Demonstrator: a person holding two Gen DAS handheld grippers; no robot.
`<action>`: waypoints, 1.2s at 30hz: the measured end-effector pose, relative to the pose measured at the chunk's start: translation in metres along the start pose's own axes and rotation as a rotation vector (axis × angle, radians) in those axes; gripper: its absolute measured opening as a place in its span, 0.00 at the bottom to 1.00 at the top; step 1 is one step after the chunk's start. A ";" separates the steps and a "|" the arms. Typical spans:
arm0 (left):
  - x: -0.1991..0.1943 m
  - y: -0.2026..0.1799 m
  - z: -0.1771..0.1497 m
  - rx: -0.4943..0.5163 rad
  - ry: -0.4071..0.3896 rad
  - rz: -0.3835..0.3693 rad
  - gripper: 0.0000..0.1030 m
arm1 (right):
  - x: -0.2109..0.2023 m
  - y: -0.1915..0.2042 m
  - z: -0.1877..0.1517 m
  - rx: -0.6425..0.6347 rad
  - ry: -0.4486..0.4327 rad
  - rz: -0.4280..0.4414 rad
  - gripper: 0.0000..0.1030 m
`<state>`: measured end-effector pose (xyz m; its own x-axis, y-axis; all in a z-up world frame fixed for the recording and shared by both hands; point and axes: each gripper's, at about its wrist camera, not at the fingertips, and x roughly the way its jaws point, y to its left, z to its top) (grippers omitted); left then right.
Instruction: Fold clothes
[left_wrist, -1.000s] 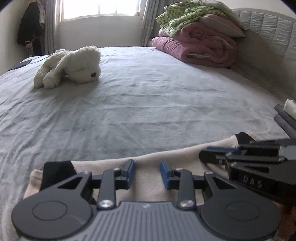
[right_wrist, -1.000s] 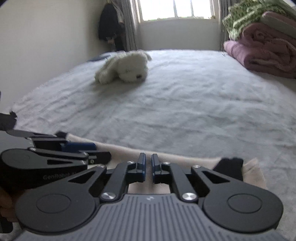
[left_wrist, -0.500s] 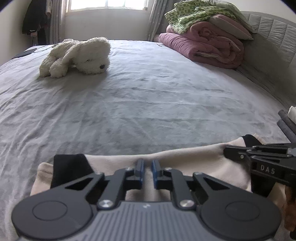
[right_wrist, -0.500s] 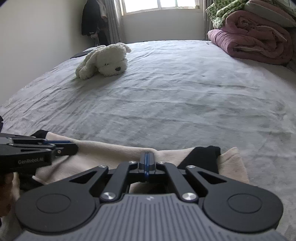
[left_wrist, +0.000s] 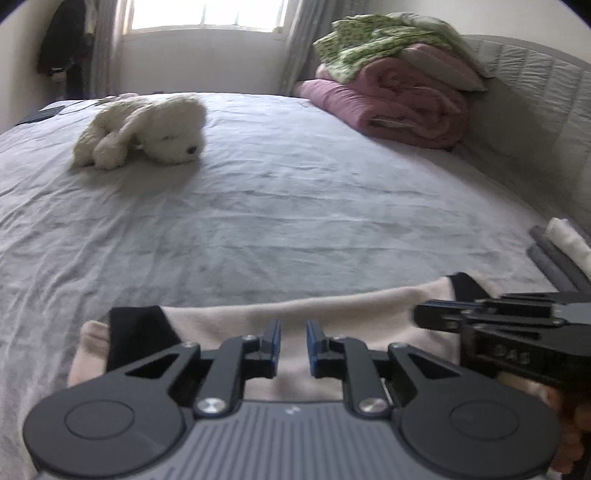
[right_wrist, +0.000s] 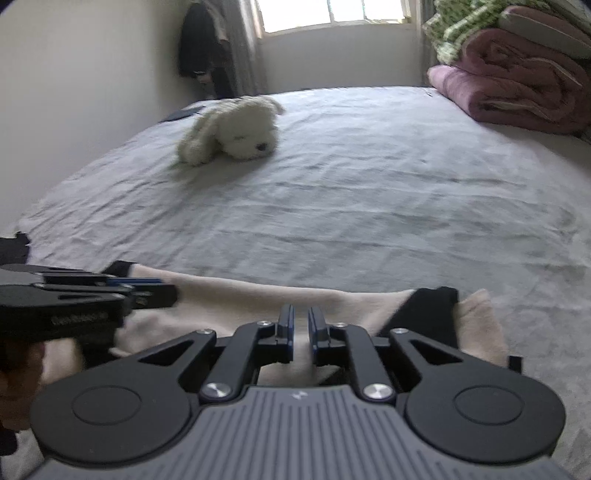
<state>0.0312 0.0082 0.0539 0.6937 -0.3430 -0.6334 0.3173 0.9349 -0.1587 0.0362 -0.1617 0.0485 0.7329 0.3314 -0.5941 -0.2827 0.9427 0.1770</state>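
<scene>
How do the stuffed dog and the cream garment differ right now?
The stuffed dog is fluffy and lumpy; the cream garment lies flat with black trim. The dog sits far up the bed, untouched; the garment lies at the near edge under the left gripper and right gripper. Both are pale and rest on the bed.

A garment (left_wrist: 332, 317) lies along the bed's (left_wrist: 295, 221) near edge; a plush dog (left_wrist: 147, 129) sits toward its far left corner, folded quilts (left_wrist: 399, 99) at its far right.

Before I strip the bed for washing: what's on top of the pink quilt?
A green patterned blanket lies on the pink quilt, with a pale pillow beside it. Anything under them is covered.
</scene>
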 end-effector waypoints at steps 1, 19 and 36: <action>-0.001 -0.002 -0.002 0.003 0.006 -0.003 0.16 | -0.001 0.004 -0.001 -0.009 -0.001 0.013 0.13; -0.020 -0.009 -0.026 -0.018 0.066 -0.020 0.19 | 0.011 0.029 -0.022 -0.100 0.065 0.080 0.13; -0.029 0.007 -0.034 -0.095 0.070 -0.062 0.19 | -0.008 0.051 -0.037 -0.190 0.061 0.081 0.18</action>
<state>-0.0085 0.0276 0.0458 0.6265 -0.3963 -0.6711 0.2930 0.9177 -0.2684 -0.0067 -0.1180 0.0333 0.6656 0.3972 -0.6318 -0.4549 0.8871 0.0784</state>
